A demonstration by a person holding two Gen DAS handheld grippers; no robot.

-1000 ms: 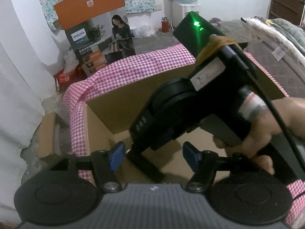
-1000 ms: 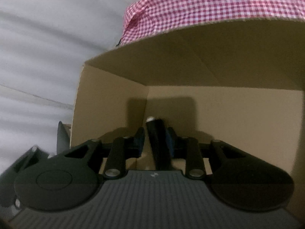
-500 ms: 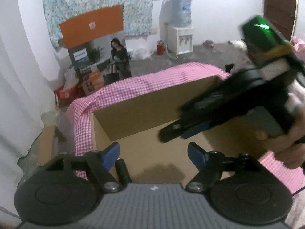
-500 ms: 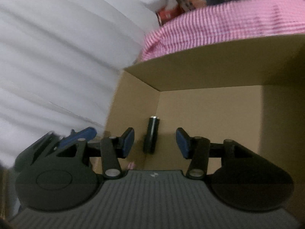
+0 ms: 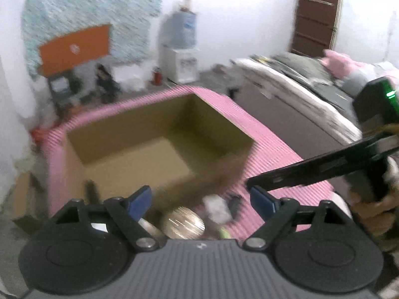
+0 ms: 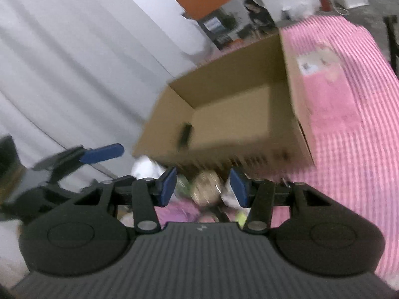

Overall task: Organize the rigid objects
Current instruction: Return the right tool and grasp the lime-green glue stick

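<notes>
An open cardboard box (image 5: pixel 224 134) (image 6: pixel 296 114) stands on a pink checked cloth (image 5: pixel 286 154) (image 6: pixel 349 149). A black cylindrical object (image 6: pixel 184 134) lies inside the box near its left wall; it also shows blurred in the left wrist view (image 5: pixel 91 191). My left gripper (image 5: pixel 202 201) is open and empty, pulled back in front of the box. My right gripper (image 6: pixel 204 184) is open and empty, also back from the box; it shows in the left wrist view (image 5: pixel 299 174) at the right. A round gold lid (image 5: pixel 183 225) (image 6: pixel 207 186) and small blurred items (image 5: pixel 217 208) lie before the box.
A white curtain (image 6: pixel 74 74) hangs at the left. A bed with bedding (image 5: pixel 311 94) stands to the right. A water dispenser (image 5: pixel 180 59), an orange board (image 5: pixel 74 47) and boxes stand against the far wall. Both views are motion-blurred.
My right gripper opened and let go of the black cylinder, which now lies in the box. Both grippers have pulled up and back out of the box.
</notes>
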